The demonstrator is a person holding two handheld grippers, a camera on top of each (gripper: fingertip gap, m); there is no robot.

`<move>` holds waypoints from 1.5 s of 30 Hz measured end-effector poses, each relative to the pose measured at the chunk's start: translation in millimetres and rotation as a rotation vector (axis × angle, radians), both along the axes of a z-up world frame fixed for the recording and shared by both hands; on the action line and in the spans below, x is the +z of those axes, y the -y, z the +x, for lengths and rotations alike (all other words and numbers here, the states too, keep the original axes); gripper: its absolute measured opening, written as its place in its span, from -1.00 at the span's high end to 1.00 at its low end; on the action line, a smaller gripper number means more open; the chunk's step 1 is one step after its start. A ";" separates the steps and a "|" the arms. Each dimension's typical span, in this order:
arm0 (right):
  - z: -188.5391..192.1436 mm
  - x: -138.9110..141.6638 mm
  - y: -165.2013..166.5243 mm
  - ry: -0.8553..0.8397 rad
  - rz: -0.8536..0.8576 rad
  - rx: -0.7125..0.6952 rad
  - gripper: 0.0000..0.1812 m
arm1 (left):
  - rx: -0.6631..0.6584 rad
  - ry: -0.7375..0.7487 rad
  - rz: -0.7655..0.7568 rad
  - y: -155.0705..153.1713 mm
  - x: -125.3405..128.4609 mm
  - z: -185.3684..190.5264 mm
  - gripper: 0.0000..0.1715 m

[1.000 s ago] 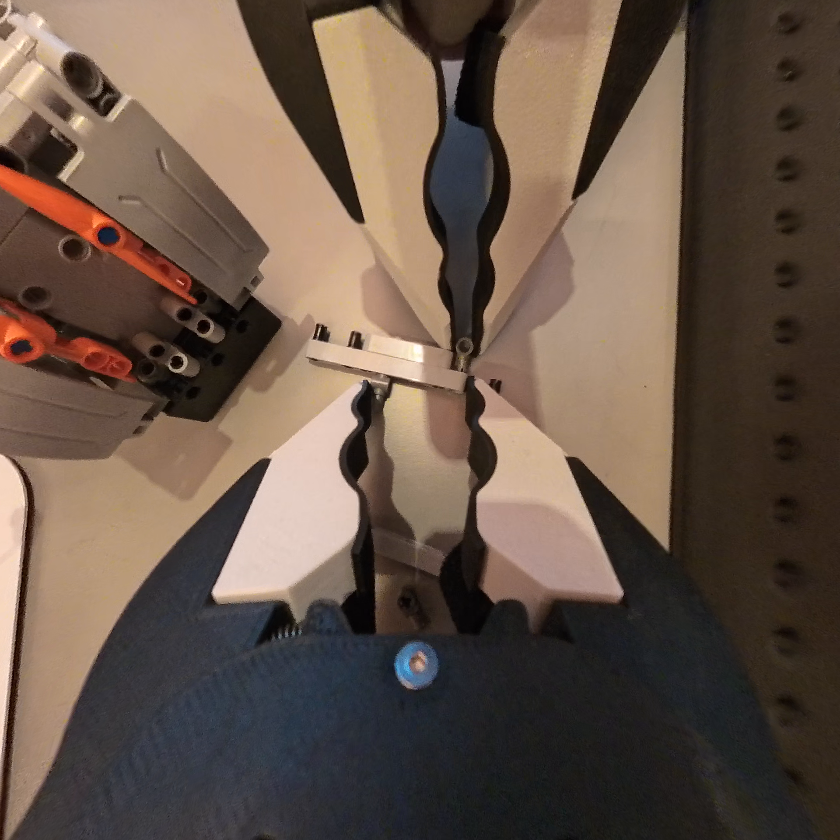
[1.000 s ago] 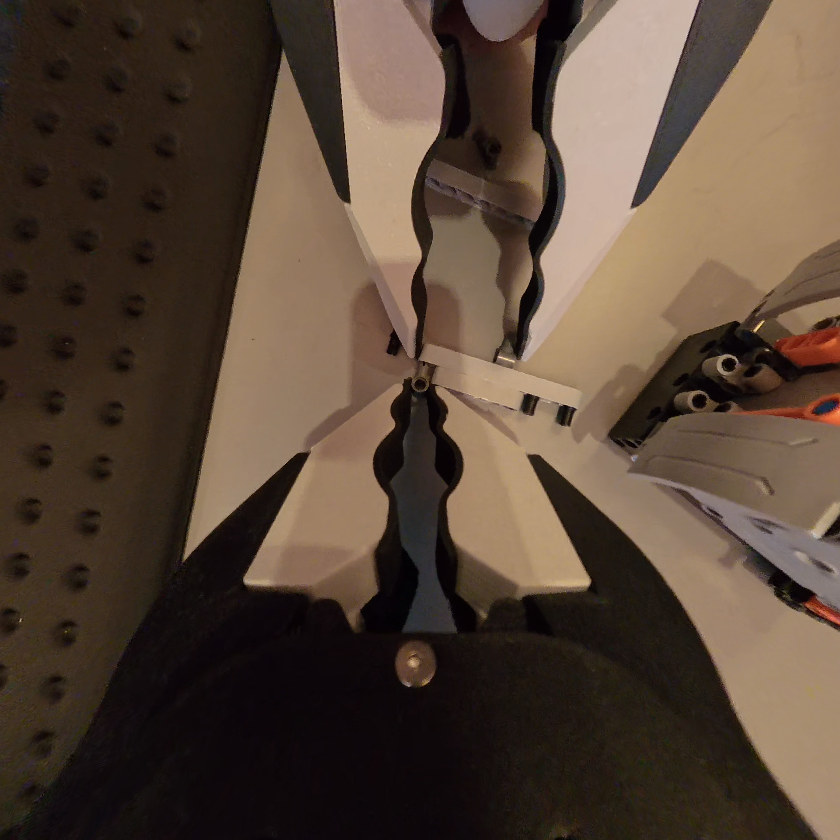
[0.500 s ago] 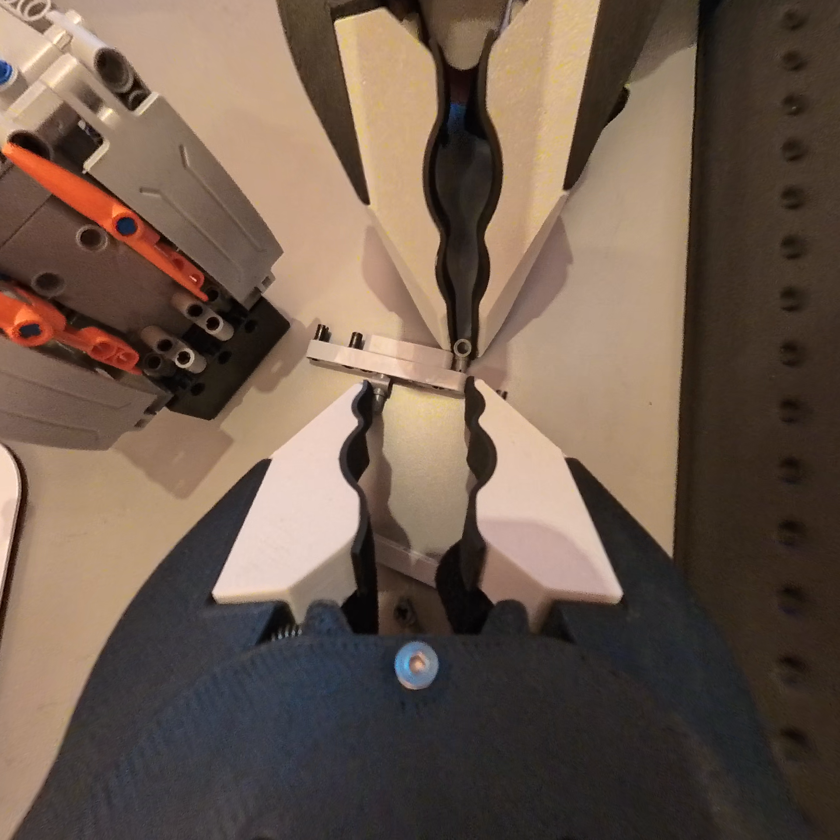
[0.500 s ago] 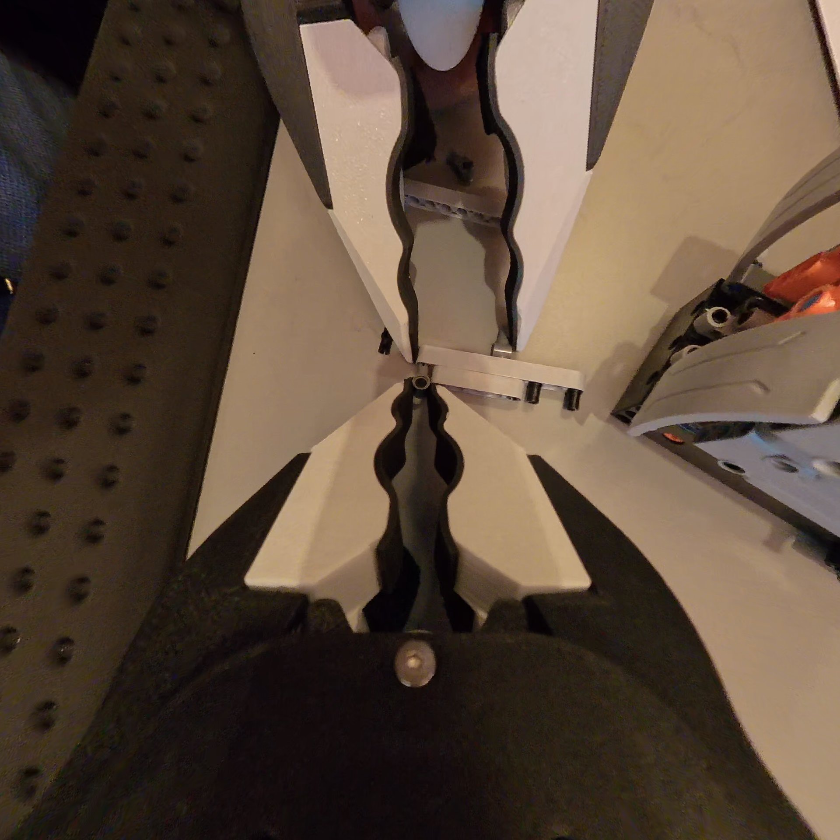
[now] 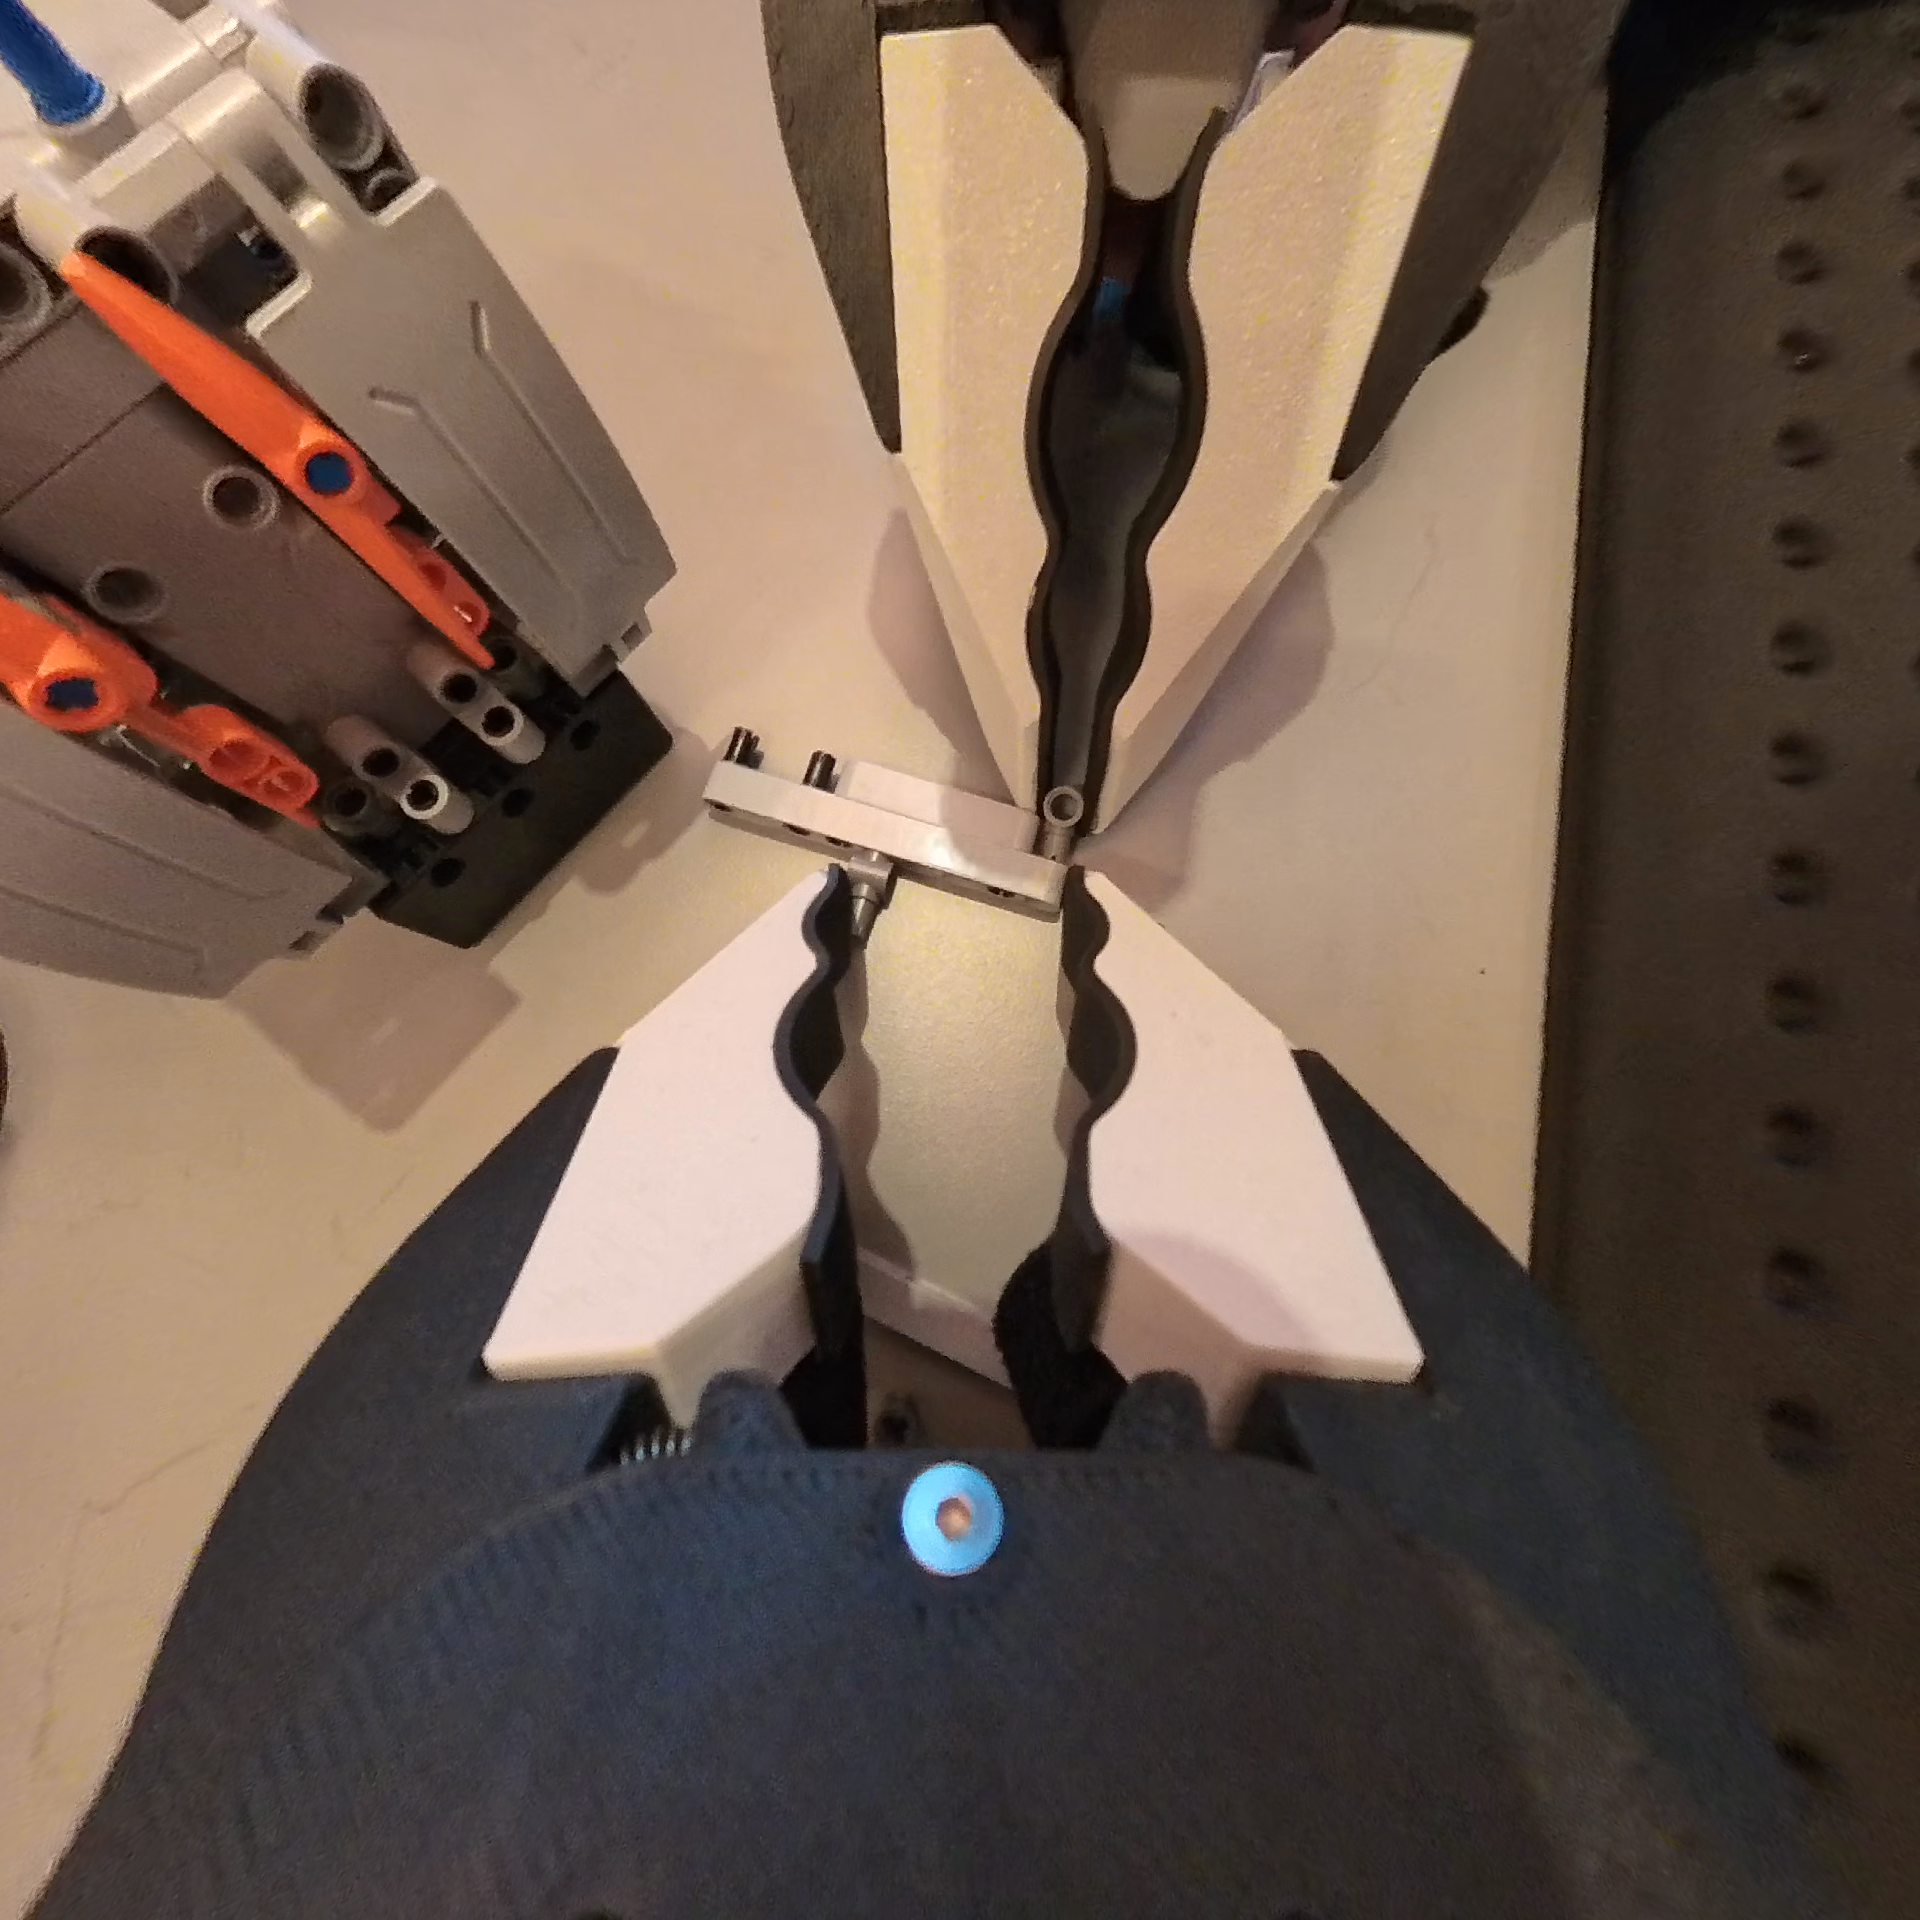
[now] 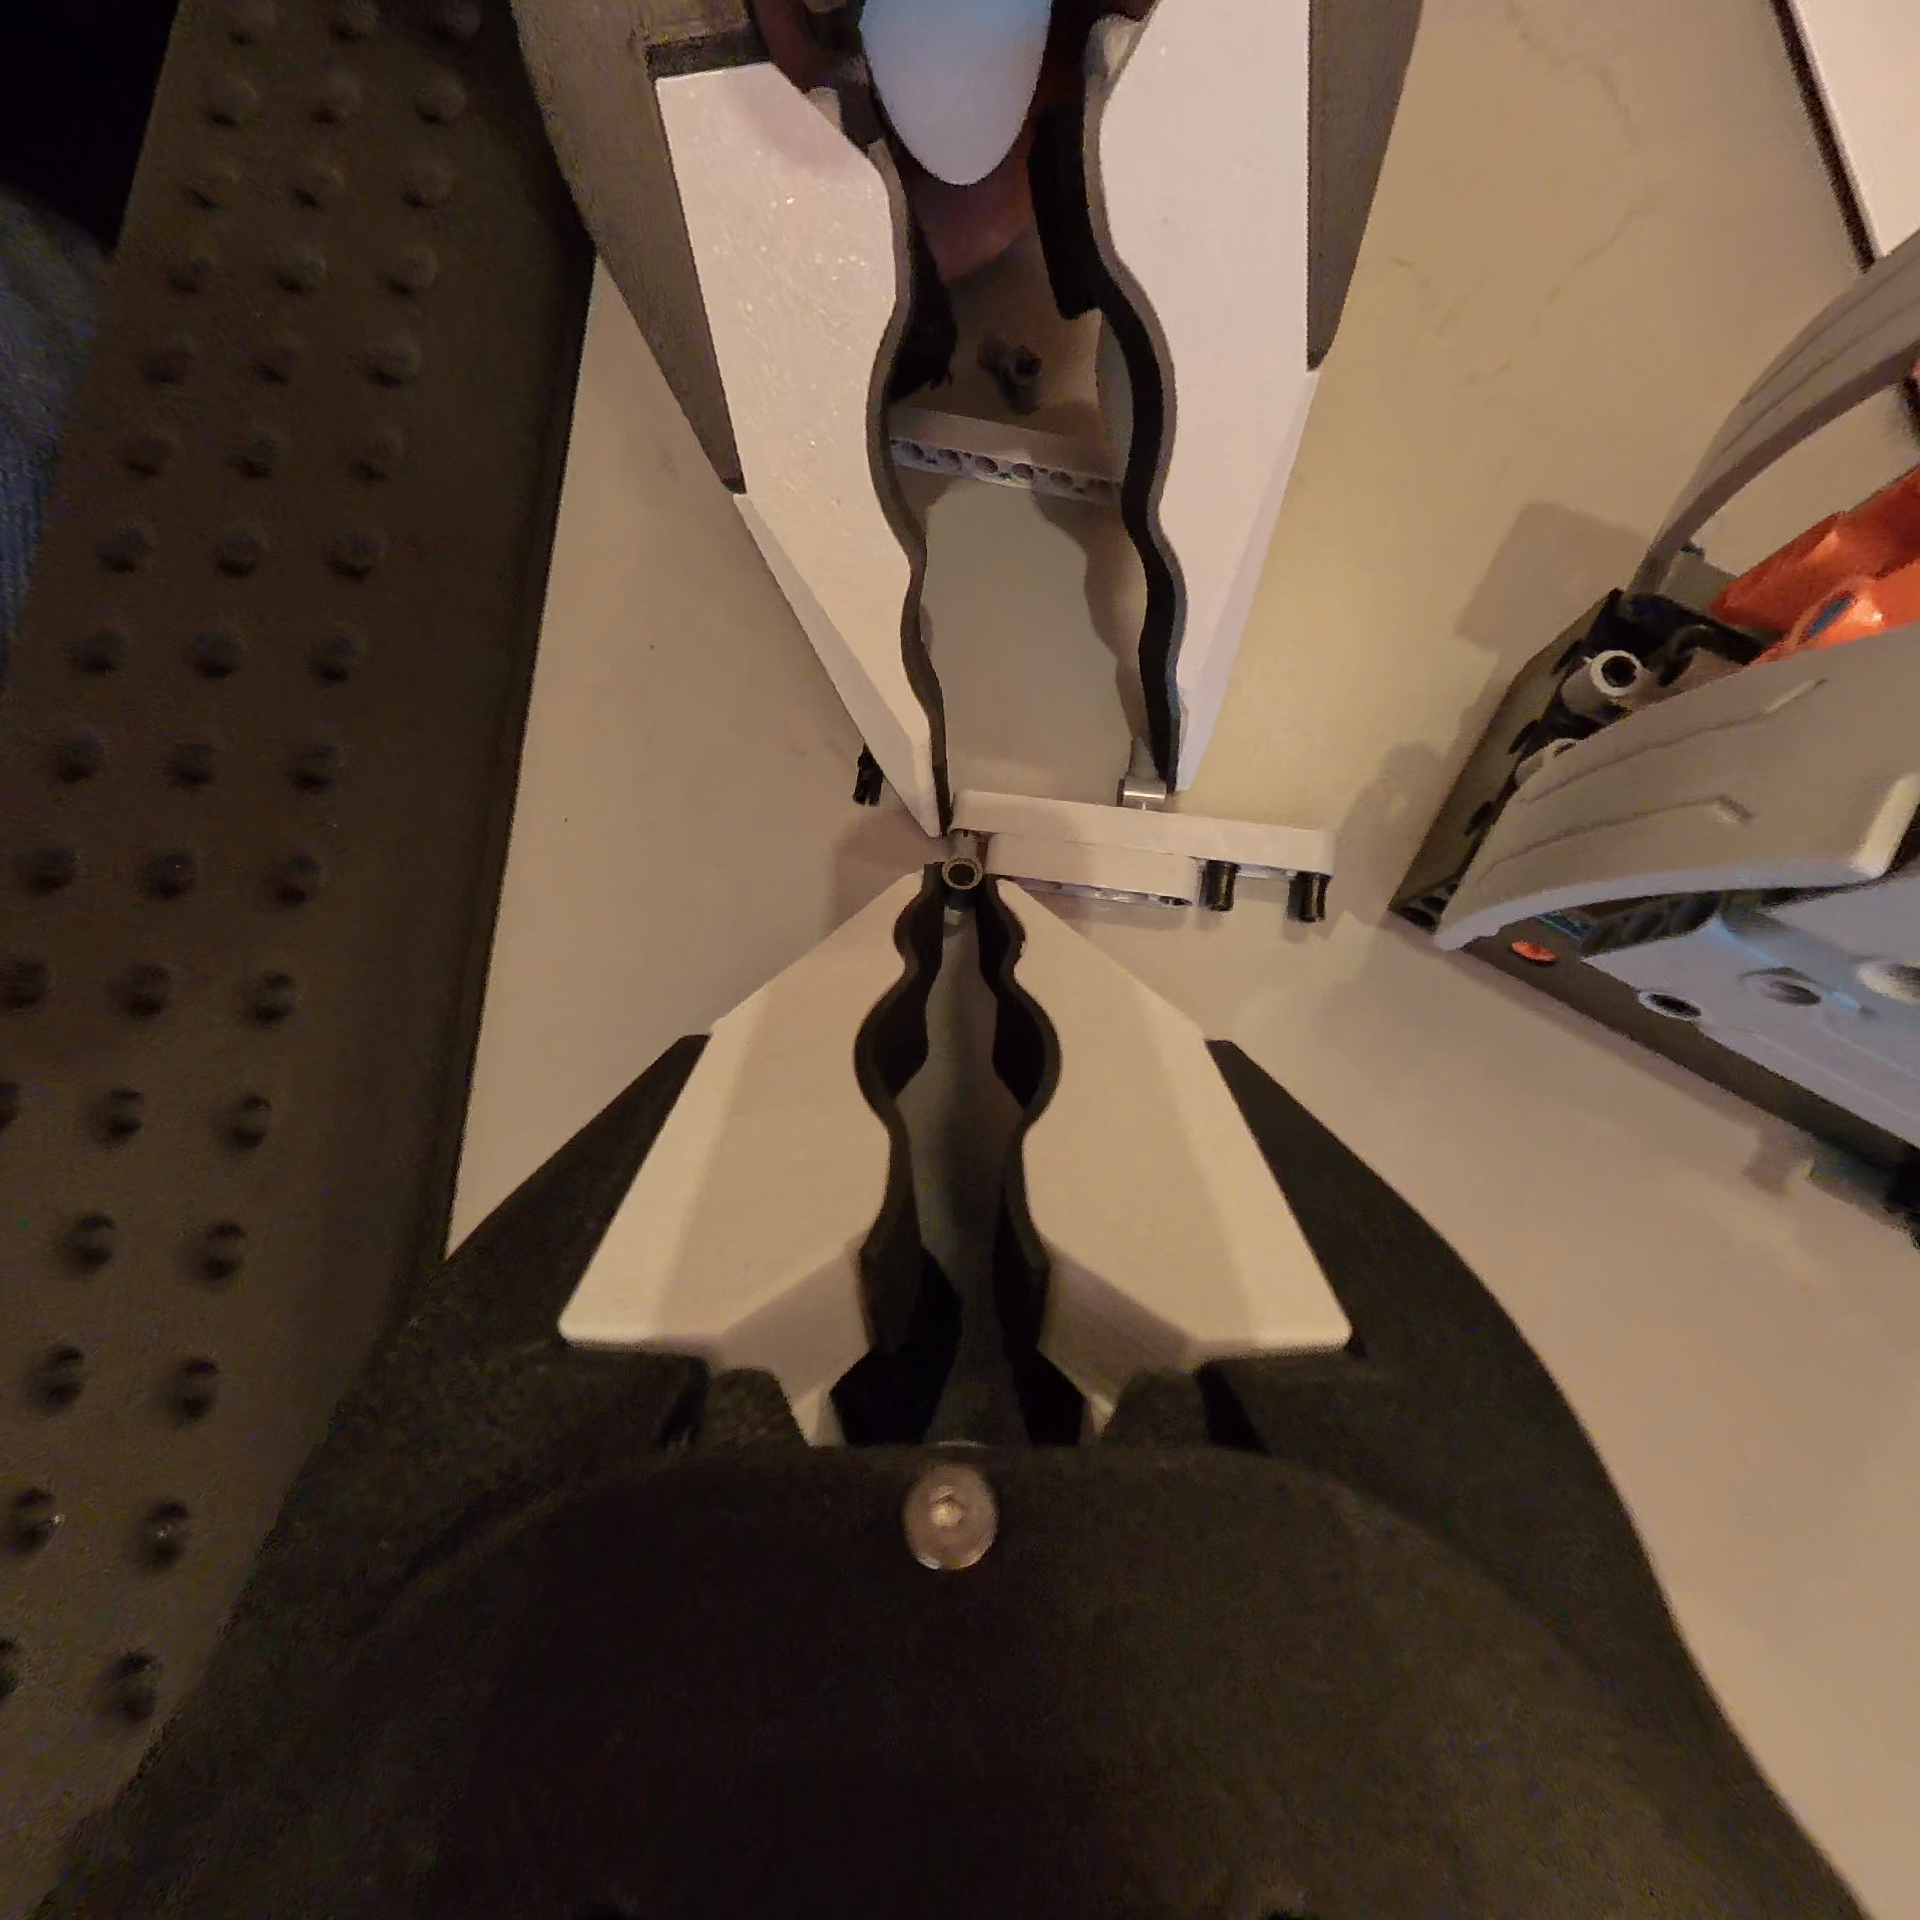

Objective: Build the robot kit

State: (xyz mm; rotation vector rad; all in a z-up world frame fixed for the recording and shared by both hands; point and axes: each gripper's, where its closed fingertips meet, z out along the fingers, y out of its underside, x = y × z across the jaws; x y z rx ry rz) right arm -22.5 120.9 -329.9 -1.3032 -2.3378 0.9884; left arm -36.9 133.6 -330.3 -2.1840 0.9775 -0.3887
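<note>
Your left tongs (image 5: 956, 888) are closest in the left view. Their two fingers are spread apart. One tip touches a short grey stub that sticks out of the grey bar (image 5: 883, 821). The other tip touches the bar's end. The gap between the fingers is no wider and no narrower than it was a second ago.

The grey bar has not moved. It lies close to the desk (image 5: 312, 1195) edge where the dark bumpy mat (image 5: 1766, 935) runs along. Two black stubs stick out near its other end.

Your right tongs (image 6: 964, 904) come at the bar from the other side. They are clenched on a small grey peg (image 6: 964, 871), just like before. The peg is right up against the end of the bar, and it has stayed there too.

Under your left tongs, back toward the handle, another pale bar (image 6: 997, 473) lies on the desk, with a tiny dark peg (image 6: 1013, 366) just beyond it.

Farther in from the mat edge stands the toy model (image 5: 312, 520), made of grey, black and orange pieces. It fills more of both views than it did a second ago. In the right view you now see it from a steeper tilt. A blue rod (image 5: 52, 73) now shows at its far end, and it did not show a second ago.
</note>
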 end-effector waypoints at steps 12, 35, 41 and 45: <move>1.1 0.1 -1.5 -0.001 0.000 -0.003 0.95 | -0.045 -0.035 -0.029 6.0 3.5 -4.5 0.46; -0.7 2.3 -3.8 -0.043 -0.051 -0.005 0.96 | -0.011 -0.003 0.022 -3.8 8.1 2.2 0.55; 2.7 6.1 -4.2 -0.051 -0.065 0.003 0.96 | -0.003 0.006 0.000 -3.8 3.9 -1.6 0.55; 1.2 6.0 -5.2 -0.054 -0.068 -0.008 0.96 | -0.003 0.017 0.012 -4.9 5.9 0.9 0.55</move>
